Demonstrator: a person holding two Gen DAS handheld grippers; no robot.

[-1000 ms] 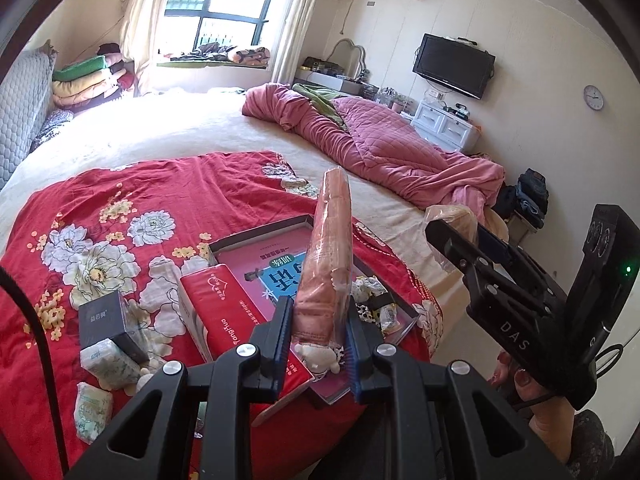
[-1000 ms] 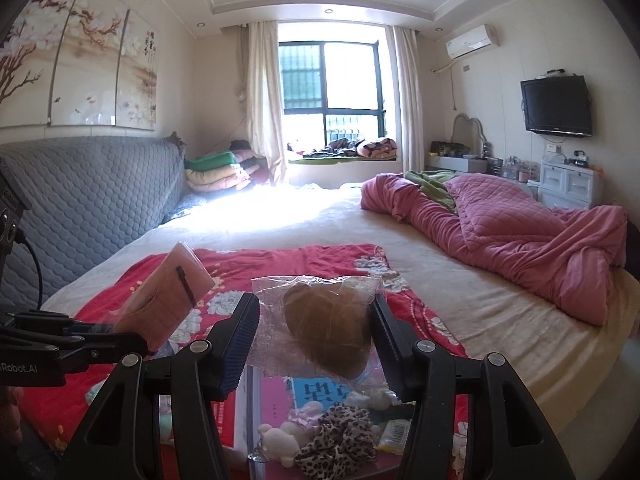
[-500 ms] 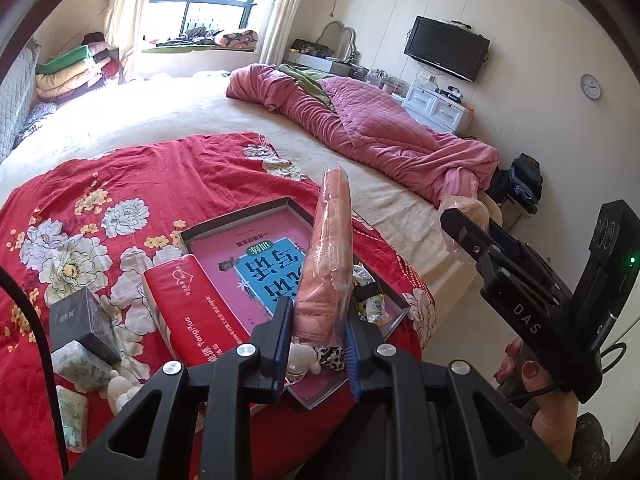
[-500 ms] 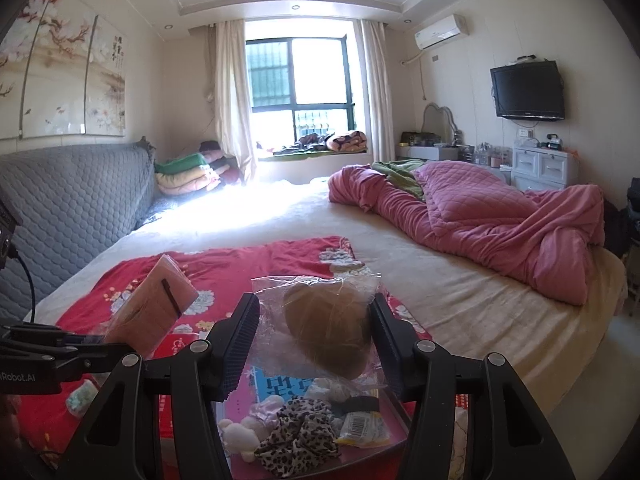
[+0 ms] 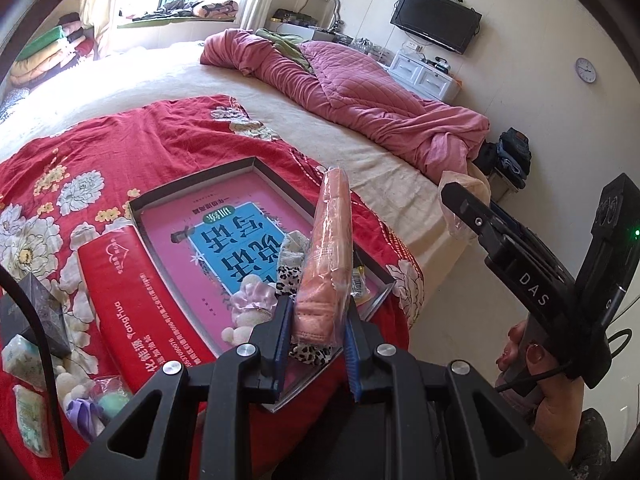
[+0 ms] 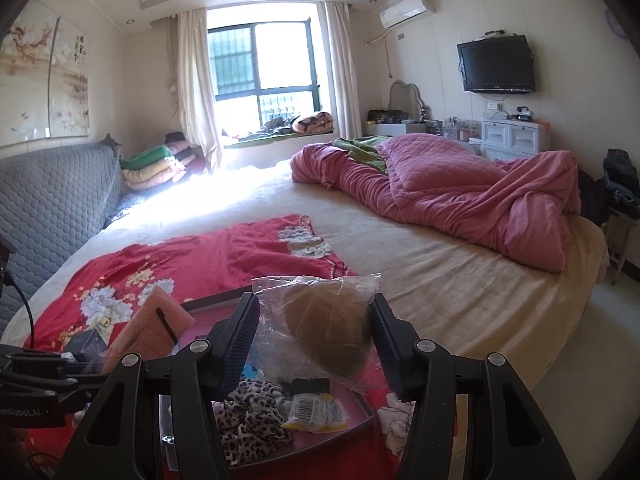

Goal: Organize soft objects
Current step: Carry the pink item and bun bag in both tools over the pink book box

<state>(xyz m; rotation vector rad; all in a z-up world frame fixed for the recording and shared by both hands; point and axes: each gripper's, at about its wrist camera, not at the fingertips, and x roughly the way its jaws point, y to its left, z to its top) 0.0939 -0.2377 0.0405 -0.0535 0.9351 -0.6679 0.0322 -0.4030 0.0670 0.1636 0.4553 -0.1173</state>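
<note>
My left gripper (image 5: 316,330) is shut on a peach folded cloth in clear wrap (image 5: 328,252), held upright above the near corner of a shallow pink-lined box (image 5: 192,236). My right gripper (image 6: 316,340) is shut on a clear bag with a tan round soft thing (image 6: 326,332), held over the same box (image 6: 360,412). A leopard-print scrunchie (image 6: 248,420) and a yellow packet (image 6: 316,414) lie in the box. The right gripper also shows in the left wrist view (image 5: 520,268), and the peach cloth in the right wrist view (image 6: 148,332).
The box lies on a red floral cloth (image 5: 120,148) on the bed, beside a red pack (image 5: 132,292), a dark box (image 5: 36,320), tissue packs (image 5: 30,426) and small plush items (image 5: 86,406). A pink quilt (image 6: 460,192) lies on the far right. The bed edge is close.
Both grippers have tilted down and moved toward the box, which now fills more of both views. Each still holds its item.
</note>
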